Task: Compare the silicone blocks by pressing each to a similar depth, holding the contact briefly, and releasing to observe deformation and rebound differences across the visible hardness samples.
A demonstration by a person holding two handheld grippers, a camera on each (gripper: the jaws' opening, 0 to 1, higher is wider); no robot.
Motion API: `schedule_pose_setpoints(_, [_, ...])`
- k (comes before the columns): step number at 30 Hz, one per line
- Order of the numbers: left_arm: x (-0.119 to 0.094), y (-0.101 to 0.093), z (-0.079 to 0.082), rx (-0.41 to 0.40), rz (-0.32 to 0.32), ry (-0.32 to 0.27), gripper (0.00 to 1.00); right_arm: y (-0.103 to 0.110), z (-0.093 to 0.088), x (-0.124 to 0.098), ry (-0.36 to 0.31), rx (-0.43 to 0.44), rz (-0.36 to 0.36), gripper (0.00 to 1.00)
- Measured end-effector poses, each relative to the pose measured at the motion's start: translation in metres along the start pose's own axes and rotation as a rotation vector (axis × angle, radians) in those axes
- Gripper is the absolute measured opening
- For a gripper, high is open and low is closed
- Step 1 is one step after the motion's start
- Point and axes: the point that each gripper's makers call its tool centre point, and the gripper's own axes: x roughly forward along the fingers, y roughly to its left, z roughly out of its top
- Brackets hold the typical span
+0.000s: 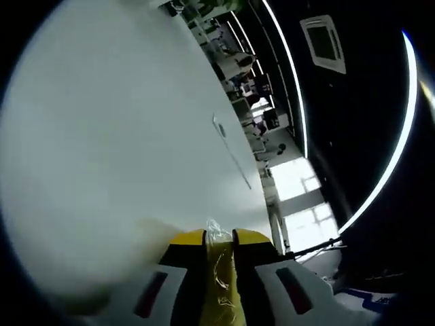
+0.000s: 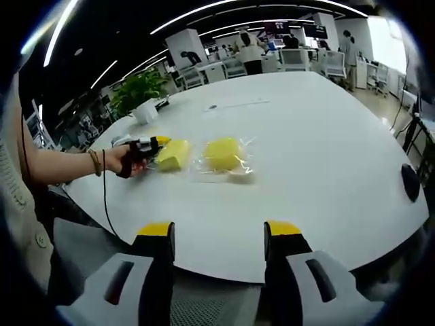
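In the left gripper view my left gripper (image 1: pixel 219 238) is shut on a yellow silicone block (image 1: pixel 221 272) in clear wrap, squeezed between the yellow-tipped jaws above the white table (image 1: pixel 122 122). The right gripper view shows that same left gripper (image 2: pixel 151 148) held in a person's hand, clamped on the left end of the yellow block (image 2: pixel 174 155) lying on the table (image 2: pixel 326 136). A second yellow block (image 2: pixel 224 153) in clear plastic lies just to its right, untouched. My right gripper (image 2: pixel 219 231) hangs open at the near table edge, well short of both blocks.
A potted plant (image 2: pixel 139 92) stands at the table's far left. A flat paper strip (image 2: pixel 234 104) lies farther back. A dark round object (image 2: pixel 410 182) sits at the right edge. A cable (image 2: pixel 105 200) hangs from the left hand. Chairs and people stand behind.
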Motion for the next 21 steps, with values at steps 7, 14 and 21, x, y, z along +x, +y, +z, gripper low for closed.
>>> schedule_pose_setpoints(7, [0.0016, -0.002, 0.0012, 0.038, -0.007, 0.008, 0.08, -0.0005, 0.0021, 0.0022, -0.003, -0.004, 0.003, 0.49])
schedule_pose_setpoints(14, [0.0035, -0.0061, 0.002, 0.039, -0.022, 0.02, 0.0, 0.0008, 0.0052, 0.0039, -0.007, -0.016, 0.011, 0.49])
schedule_pose_setpoints(21, [0.0012, -0.0055, 0.0024, 0.07, 0.014, 0.031, 0.0, 0.0003, 0.0073, 0.0042, -0.006, -0.025, 0.017, 0.48])
